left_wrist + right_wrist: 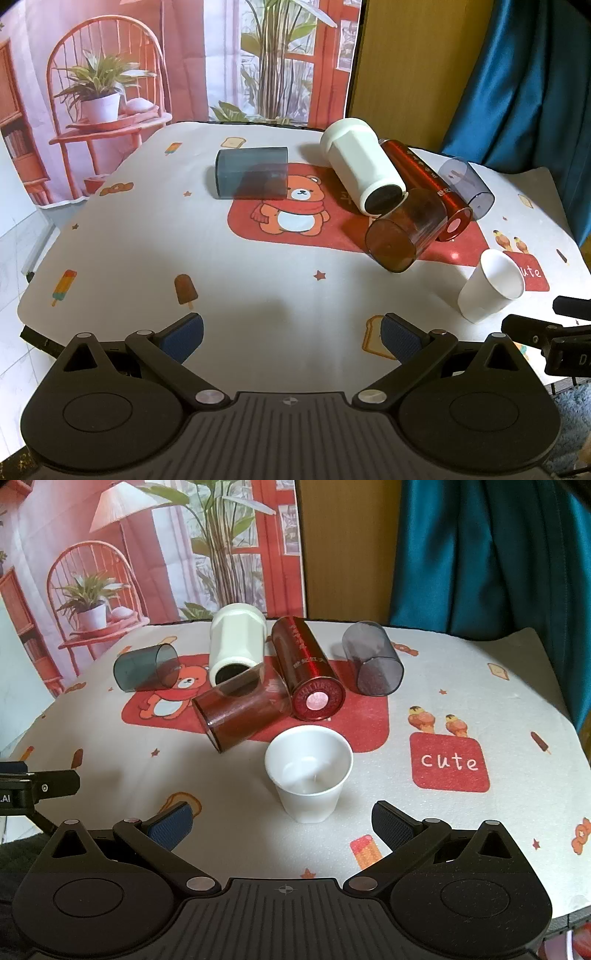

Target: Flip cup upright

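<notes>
On the bear-print tablecloth [461,686] a white paper cup [309,773] stands upright, ahead of the empty, spread right gripper [282,821]; the left gripper [291,338] is likewise spread and empty.

"cute" in white on red patch [449,762] of tablecloth [480,686], red bottle's [306,668] lettering unreadable

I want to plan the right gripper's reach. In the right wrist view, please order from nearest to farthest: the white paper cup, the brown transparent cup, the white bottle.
1. The white paper cup: nearest, upright, just ahead of the open right gripper.
2. The brown transparent cup: further back, lying on its side, left of centre.
3. The white bottle: farthest, lying behind the brown cup, toward the table's far edge.
</notes>
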{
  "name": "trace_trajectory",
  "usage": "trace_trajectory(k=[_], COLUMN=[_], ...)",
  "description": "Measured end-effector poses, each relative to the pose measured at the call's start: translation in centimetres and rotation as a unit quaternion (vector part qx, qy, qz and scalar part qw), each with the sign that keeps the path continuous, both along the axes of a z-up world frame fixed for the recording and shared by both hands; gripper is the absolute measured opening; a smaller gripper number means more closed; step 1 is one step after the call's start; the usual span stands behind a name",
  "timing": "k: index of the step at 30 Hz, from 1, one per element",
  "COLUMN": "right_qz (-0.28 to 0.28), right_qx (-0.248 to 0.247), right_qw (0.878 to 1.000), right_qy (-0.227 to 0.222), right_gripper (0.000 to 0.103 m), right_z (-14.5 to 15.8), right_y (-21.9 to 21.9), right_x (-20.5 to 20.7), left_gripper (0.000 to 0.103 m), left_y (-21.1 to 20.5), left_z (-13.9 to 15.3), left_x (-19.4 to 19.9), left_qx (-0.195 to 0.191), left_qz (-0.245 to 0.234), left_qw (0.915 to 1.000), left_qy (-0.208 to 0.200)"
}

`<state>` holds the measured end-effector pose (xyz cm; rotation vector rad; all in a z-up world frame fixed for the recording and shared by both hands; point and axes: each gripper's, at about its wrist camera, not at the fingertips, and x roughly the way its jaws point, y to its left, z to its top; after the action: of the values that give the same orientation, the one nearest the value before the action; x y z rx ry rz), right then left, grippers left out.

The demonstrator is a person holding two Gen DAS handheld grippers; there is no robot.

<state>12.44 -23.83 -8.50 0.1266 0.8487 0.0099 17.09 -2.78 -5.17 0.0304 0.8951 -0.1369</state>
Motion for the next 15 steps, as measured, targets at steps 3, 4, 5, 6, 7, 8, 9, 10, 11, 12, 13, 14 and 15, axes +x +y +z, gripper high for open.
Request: trace_trajectory(k=[3,4,5,6,7,8,9,10,11,12,13,14,15], right_qz=[0.0,0.0,0.001,0.001,0.001,0.001,0.001,0.001,0.001,0.001,0.001,0.0,0.0], right_qx=[0.0,-0.001,-0.001,-0.001,-0.001,-0.001,-0.001,-0.001,-0.001,-0.001,0.0,0.0,0.0], right_qw=[1.0,1.0,1.0,1.0,1.0,1.0,1.0,1.0,1.0,1.0,1.0,1.0,1.0], right_qy=[0.0,-0.001,0.0,0.0,0.0,0.0,0.0,0.0,0.0,0.0,0.0,0.0,0.0], right_gripper=[0.103,0.103,0.103,0.103,0.103,0.103,0.103,0.103,0.103,0.103,0.103,0.103,0.103], right_z=[0.01,0.01,0.01,0.01,0.01,0.0,-0.01,-0.01,-0.02,-0.01,-0.04,-0.07,-0.1], right_y=[-0.13,-0.14,-0.14,-0.15,-0.17,-0.21,-0.19,-0.17,-0.21,-0.18,-0.21,-0.27,-0.34], right_x=[0.07,0.1,0.09,0.1,0.11,0.1,0.08,0.06,0.09,0.07,0.07,0.08,0.1], left_gripper=[0.103,0.103,0.103,0.103,0.103,0.103,0.103,0.103,0.103,0.103,0.103,0.103,0.103], left_y=[0.02,-0.02,0.0,0.01,0.01,-0.02,-0.01,-0.01,0.0,0.01,-0.01,-0.02,-0.02], left_z=[-0.04,-0.03,-0.05,-0.05,-0.04,-0.02,-0.02,-0.02,-0.03,-0.03,-0.03,-0.03,-0.02], left_x=[0.01,0.01,0.02,0.04,0.05,0.06,0.06,0.06,0.06,0.07,0.09,0.07,0.09], left_qx=[-0.001,-0.001,-0.001,-0.001,-0.002,-0.002,-0.002,-0.002,-0.002,-0.001,-0.001,-0.001,-0.001], left_qz=[0.001,0.002,0.002,0.003,0.004,0.004,0.004,0.003,0.003,0.003,0.003,0.004,0.003], left_qw=[1.0,1.0,1.0,1.0,1.0,1.0,1.0,1.0,1.0,1.0,1.0,1.0,1.0], left_qy=[0.001,0.001,0.002,0.002,0.002,0.002,0.002,0.001,0.002,0.002,0.002,0.002,0.002])
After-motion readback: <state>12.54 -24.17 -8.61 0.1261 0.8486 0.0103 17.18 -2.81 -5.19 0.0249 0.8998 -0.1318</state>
